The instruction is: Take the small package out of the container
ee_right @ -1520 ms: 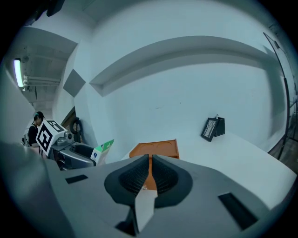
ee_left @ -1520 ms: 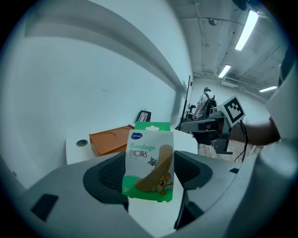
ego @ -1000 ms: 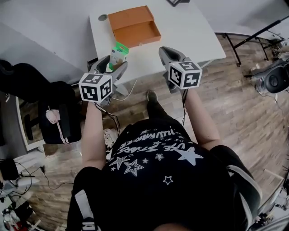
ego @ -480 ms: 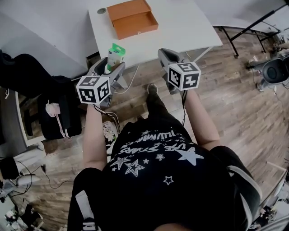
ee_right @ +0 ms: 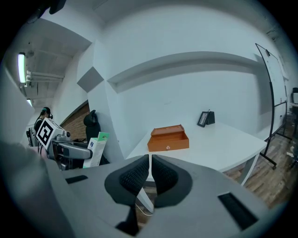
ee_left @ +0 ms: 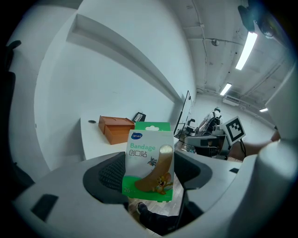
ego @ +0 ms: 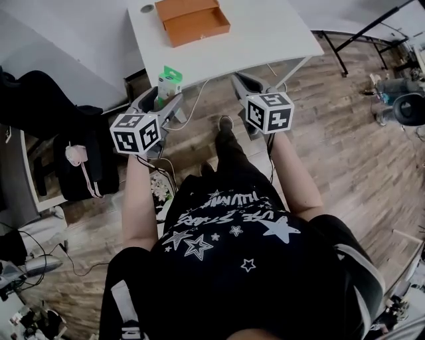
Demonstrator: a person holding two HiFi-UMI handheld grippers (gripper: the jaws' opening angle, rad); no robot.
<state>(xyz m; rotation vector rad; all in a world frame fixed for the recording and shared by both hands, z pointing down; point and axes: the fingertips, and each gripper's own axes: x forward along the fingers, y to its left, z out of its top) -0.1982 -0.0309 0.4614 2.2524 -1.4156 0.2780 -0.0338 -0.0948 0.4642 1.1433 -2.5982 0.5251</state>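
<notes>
Left: your left hand-held gripper [ego: 165, 99] stays clamped on the small package [ego: 169, 80], upright, well clear of the orange container [ego: 193, 20] | Right: your right hand-held gripper [ego: 249, 85] has jaws pressed together, empty | Change: you've backed off; container and counter [ego: 265, 33] lie farther away, both tools over wood floor [ego: 332, 133].

Your left gripper [ee_left: 149, 174] held the green-and-white bandage package [ee_left: 149, 158] upright. The orange box [ego: 193, 20] lay open on the white table [ego: 265, 33].
</notes>
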